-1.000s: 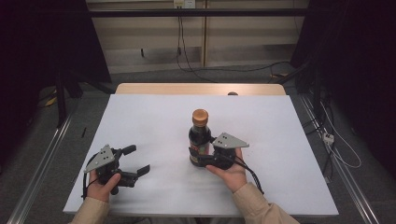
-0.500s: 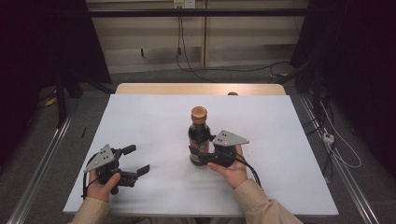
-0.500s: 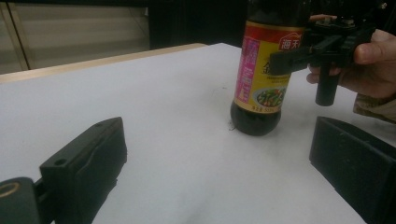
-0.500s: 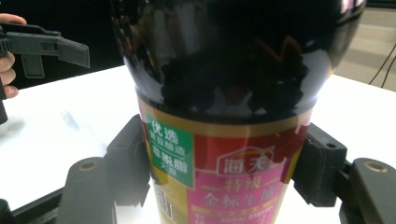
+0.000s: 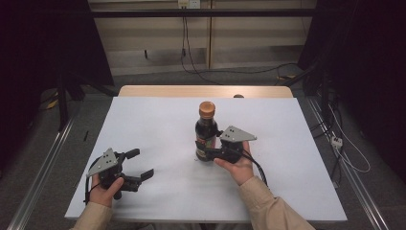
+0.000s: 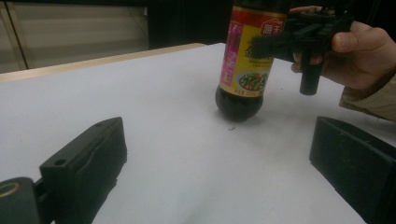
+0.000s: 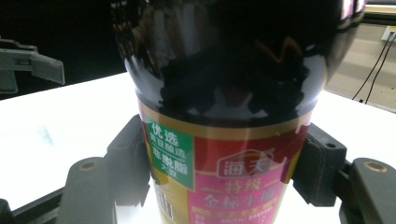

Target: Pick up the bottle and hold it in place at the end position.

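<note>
The bottle (image 5: pixel 207 132) is standing upright near the middle of the white surface (image 5: pixel 153 120), and the right claw (image 5: pixel 205 149) is pinching it low on the labelled body, one jaw on each side. In the right gripper view both jaws are pressing against the label of the bottle (image 7: pixel 224 140), and they have just been closing onto it. The left claw (image 5: pixel 140 165) is resting well apart at the near left of the surface, its jaws spread with nothing between them; the left gripper view is looking across bare white surface (image 6: pixel 154 93) toward the bottle (image 6: pixel 243 60) and the right claw (image 6: pixel 275 44) gripping it.

The likely next step is a lift or a shift of the bottle, and the risks are lying in the grip. The bottle is round, glossy and appears nearly full of dark liquid, so it is probably heavy; the jaws are holding it low, well under the brown cap (image 5: pixel 207 109), so most of the weight is sitting above the grip. A quick lift could be letting the bottle pivot between the jaws and tip. The smooth label could also be letting it slide down if the squeeze is light. A sideways push instead of a clean lift could be toppling it onto the surface. The left claw is too far off to be steadying it.
</note>
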Demonstrator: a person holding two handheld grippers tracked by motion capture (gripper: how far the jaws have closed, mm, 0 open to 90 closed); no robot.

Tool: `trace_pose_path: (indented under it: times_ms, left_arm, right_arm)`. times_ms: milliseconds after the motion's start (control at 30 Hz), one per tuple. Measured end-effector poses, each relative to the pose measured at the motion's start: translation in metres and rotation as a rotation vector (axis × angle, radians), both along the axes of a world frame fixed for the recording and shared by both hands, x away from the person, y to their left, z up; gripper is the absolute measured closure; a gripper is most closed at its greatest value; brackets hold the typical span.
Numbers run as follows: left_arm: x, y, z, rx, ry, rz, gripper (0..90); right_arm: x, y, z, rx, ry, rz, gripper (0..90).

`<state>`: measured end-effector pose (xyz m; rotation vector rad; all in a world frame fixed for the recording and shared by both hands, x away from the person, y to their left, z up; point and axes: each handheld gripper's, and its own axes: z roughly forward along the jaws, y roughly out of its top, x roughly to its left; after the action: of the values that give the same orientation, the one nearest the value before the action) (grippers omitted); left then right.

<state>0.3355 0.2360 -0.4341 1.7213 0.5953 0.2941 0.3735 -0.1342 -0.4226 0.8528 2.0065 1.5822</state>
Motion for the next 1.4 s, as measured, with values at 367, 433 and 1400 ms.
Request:
trace_pose_path:
  times_ms: [367, 433, 1400]
  left_arm:
    - [0.000, -0.001, -0.001, 0.002, 0.003, 0.002, 3.7]
    - [0.000, -0.001, -0.001, 0.001, 0.003, 0.003, 3.7]
    - [0.001, -0.001, -0.003, 0.007, 0.014, 0.000, 3.7]
  right_arm:
    - [0.012, -0.002, 0.001, -0.016, -0.018, -0.004, 31.1]
    - [0.014, -0.002, 0.000, -0.017, -0.018, -0.004, 31.1]
    - [0.037, -0.004, -0.008, -0.031, -0.004, -0.008, 31.0]
